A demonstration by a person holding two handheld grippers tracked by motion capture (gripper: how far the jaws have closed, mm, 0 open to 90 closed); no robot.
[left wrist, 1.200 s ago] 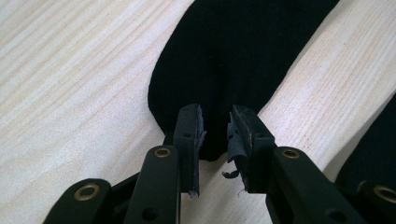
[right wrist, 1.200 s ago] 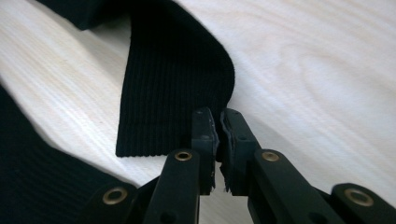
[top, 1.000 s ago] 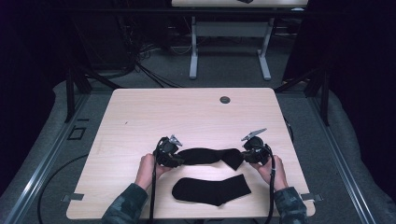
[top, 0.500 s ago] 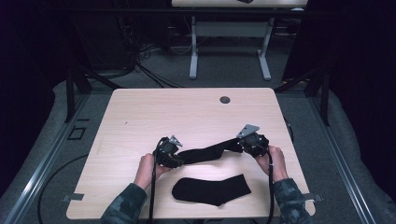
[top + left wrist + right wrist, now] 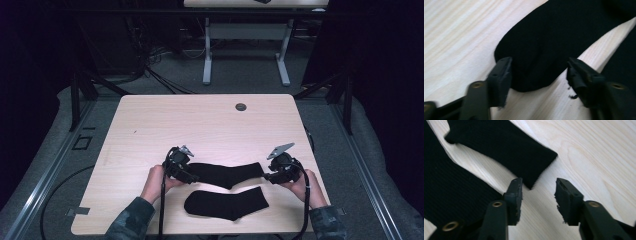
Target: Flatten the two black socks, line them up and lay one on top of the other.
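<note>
Table [image 5: 210, 125] | upper sock [image 5: 227, 172] flat | both hand-held grippers just opening, jaws apart

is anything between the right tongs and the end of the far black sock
Nothing visible. The right tongs stand open just off the squared cuff end of the far black fabric sock, with bare light wooden table between. The near black sock lies to one side.

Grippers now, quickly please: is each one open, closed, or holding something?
Left gripper: open, jaws just opened; the far sock lies between them, not pinched.
Right gripper: open, jaws just opened, nothing between them; the sock's end lies just ahead.
</note>
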